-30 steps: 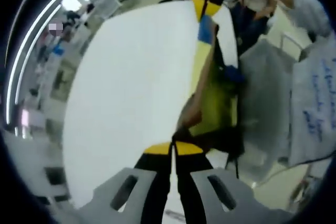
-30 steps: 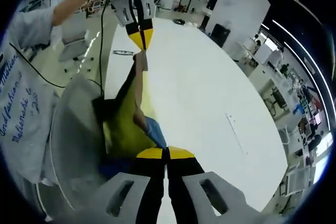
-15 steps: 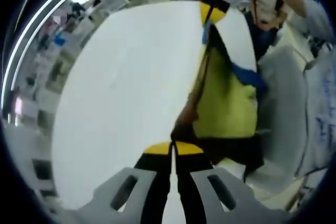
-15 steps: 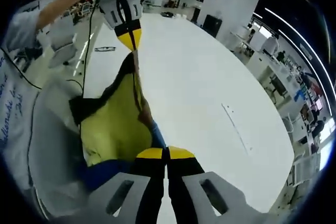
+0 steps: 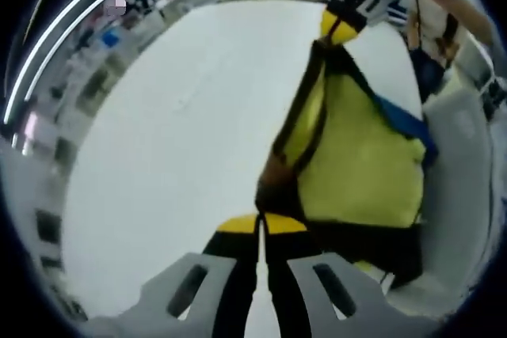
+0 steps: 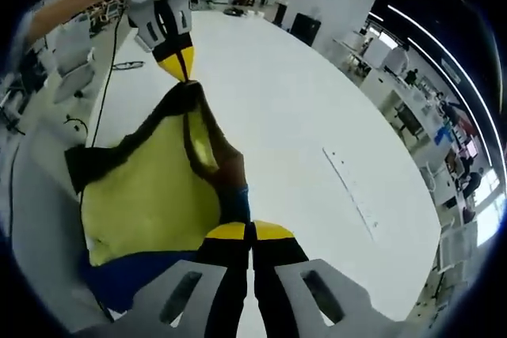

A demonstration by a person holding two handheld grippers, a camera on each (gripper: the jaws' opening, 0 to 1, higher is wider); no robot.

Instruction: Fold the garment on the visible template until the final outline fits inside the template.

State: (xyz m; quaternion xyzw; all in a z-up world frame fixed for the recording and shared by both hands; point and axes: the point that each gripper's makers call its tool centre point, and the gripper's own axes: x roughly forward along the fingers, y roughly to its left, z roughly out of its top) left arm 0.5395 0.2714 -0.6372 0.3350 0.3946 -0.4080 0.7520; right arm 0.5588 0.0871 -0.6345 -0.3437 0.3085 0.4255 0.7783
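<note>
A: State of the left tongs (image 5: 260,223)?
B: Jaws are pressed together at 6 o'clock in the left gripper view, and a dark edge of the garment (image 5: 360,164) is pinched between them.

A: And the right tongs (image 6: 249,231)?
B: Also closed, with the garment's blue-and-brown edge gripped.

A: Where is the garment located?
B: It is stretched between both tongs above the white desk (image 6: 301,124). Its yellow panel, dark trim and blue band are seen toward 8 o'clock in the right gripper view.
</note>
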